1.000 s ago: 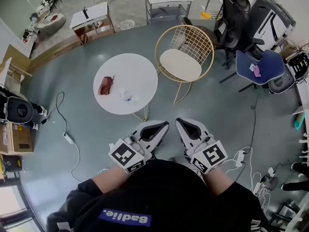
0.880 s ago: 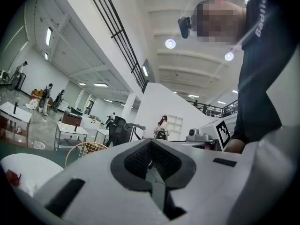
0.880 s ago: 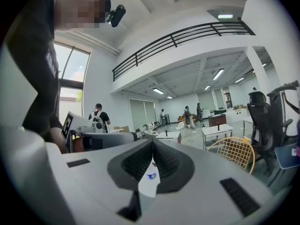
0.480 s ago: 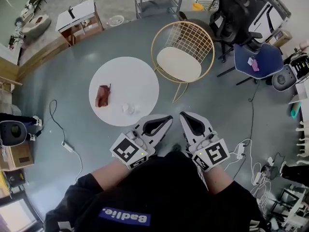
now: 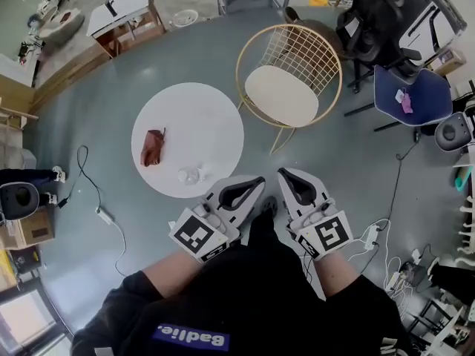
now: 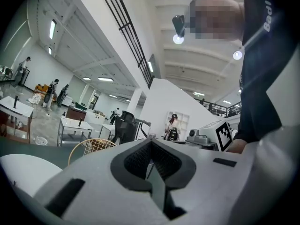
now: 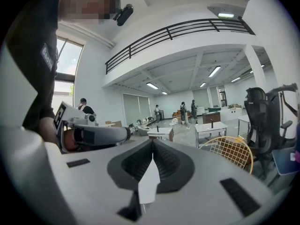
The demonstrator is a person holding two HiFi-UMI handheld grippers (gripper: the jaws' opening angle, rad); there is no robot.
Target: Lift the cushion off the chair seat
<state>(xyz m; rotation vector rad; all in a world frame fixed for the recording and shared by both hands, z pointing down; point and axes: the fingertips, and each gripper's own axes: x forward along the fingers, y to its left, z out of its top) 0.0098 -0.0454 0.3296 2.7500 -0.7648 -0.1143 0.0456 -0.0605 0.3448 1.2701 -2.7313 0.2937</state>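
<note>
The cushion point(image 5: 280, 95), a pale oval pad, lies flat on the seat of the gold wire chair point(image 5: 320, 56), untouched, with neither gripper near it. The chair stands on the grey floor point(image 5: 96, 124) just right of a round white table point(image 5: 204, 117), their rims close together. The left gripper point(image 5: 251, 185) and the right gripper point(image 5: 289, 178) are held side by side in front of the person's dark-sleeved body, tips angled toward each other and pointing toward the chair, well short of it. The left gripper's tip sits at the table's near edge in the head view; the right one is over bare floor below the chair's legs. In the left gripper view the jaws are pressed together with nothing between them, and the right gripper view shows the same: pads meeting along a seam, empty. On the table lie a brown pouch-like thing point(image 5: 152, 147) toward the left and a small clear object point(image 5: 188, 175) near the front rim; what either is I cannot tell. Right of the wire chair are a black office chair point(image 5: 390, 10) and a blue chair point(image 5: 412, 95). A cable point(image 5: 85, 173) trails over the floor left of the table to a power strip point(image 5: 105, 215).
</note>
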